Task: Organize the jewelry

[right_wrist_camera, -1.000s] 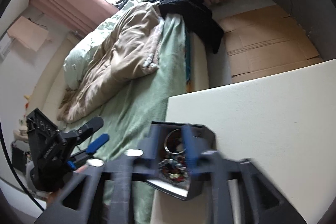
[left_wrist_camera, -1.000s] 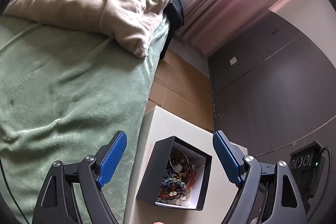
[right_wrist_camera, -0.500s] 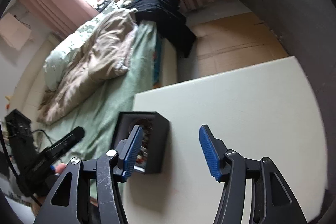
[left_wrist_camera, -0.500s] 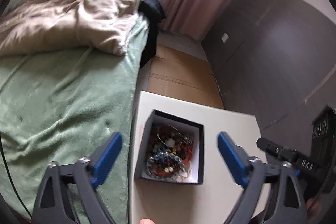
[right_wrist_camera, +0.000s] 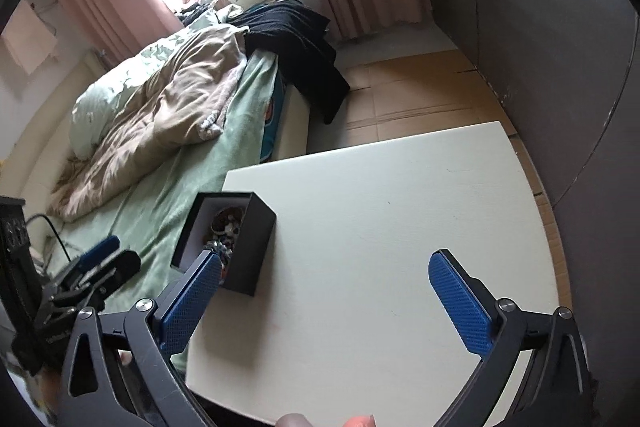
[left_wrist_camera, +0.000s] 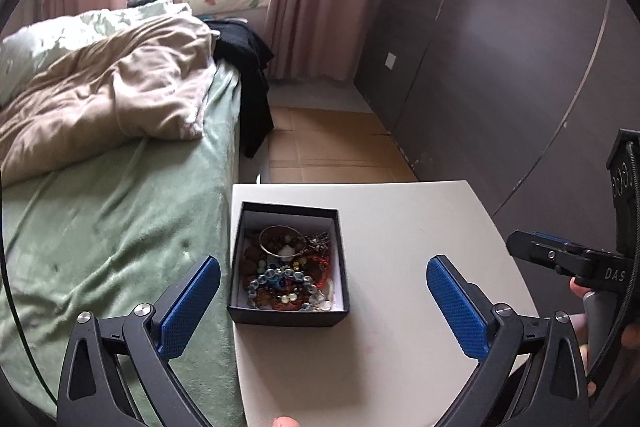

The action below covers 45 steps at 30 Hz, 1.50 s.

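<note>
A black open box (left_wrist_camera: 288, 317) with a white lining sits at the left edge of a white table (left_wrist_camera: 400, 227). It is full of tangled bead bracelets and a metal bangle (left_wrist_camera: 286, 273). My left gripper (left_wrist_camera: 322, 267) hovers over the box with its jaws opening wide, and its blue pads (left_wrist_camera: 188, 307) stay clear of the box's sides. My right gripper (right_wrist_camera: 325, 261) hangs over bare tabletop to the right of the box (right_wrist_camera: 250, 251), its jaws opening with nothing between them. Each gripper shows at the edge of the other's view.
A bed with a green blanket (left_wrist_camera: 112, 227) and a beige duvet (left_wrist_camera: 112, 95) runs along the table's left side. Dark wall panels (left_wrist_camera: 500, 87) stand to the right. Cardboard (left_wrist_camera: 328, 147) covers the floor beyond the table. A fingertip (right_wrist_camera: 292, 419) shows at the bottom edge.
The right gripper's jaws have spread from around the box to fully wide, and it has shifted right over bare table. The left gripper rolled level, drew back, and its jaws widened a little.
</note>
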Each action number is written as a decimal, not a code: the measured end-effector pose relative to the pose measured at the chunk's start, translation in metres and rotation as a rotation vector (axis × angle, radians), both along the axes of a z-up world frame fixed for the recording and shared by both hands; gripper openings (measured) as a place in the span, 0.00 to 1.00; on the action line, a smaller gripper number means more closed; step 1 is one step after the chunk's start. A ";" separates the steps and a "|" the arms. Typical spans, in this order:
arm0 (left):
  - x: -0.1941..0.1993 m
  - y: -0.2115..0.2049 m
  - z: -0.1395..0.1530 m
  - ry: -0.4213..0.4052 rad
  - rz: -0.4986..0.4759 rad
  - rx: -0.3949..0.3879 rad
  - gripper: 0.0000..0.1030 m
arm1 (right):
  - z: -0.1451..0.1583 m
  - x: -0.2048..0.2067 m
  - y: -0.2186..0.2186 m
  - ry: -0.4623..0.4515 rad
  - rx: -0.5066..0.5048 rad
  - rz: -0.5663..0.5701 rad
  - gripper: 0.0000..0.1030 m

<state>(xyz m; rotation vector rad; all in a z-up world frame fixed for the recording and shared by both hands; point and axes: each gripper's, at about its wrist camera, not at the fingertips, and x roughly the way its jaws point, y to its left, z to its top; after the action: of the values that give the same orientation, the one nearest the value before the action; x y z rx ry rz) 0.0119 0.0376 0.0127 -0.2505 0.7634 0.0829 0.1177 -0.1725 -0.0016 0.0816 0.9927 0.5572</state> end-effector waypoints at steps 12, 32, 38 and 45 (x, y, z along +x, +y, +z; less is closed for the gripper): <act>-0.011 -0.019 0.010 -0.062 -0.016 0.061 1.00 | 0.014 -0.014 -0.021 -0.098 0.020 0.037 1.00; -0.013 -0.023 0.018 -0.100 -0.017 0.044 1.00 | 0.021 -0.017 -0.035 -0.126 0.009 0.006 1.00; -0.015 -0.021 0.023 -0.124 0.000 0.043 1.00 | 0.022 -0.017 -0.037 -0.127 0.010 0.008 1.00; -0.014 -0.022 0.022 -0.112 0.001 0.059 1.00 | 0.026 -0.019 -0.039 -0.133 0.017 0.015 1.00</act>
<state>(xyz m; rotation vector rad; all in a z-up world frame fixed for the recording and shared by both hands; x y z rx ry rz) -0.0022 0.0153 0.0347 -0.1983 0.6489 0.0918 0.0988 -0.2115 0.0246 0.0518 0.8593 0.5774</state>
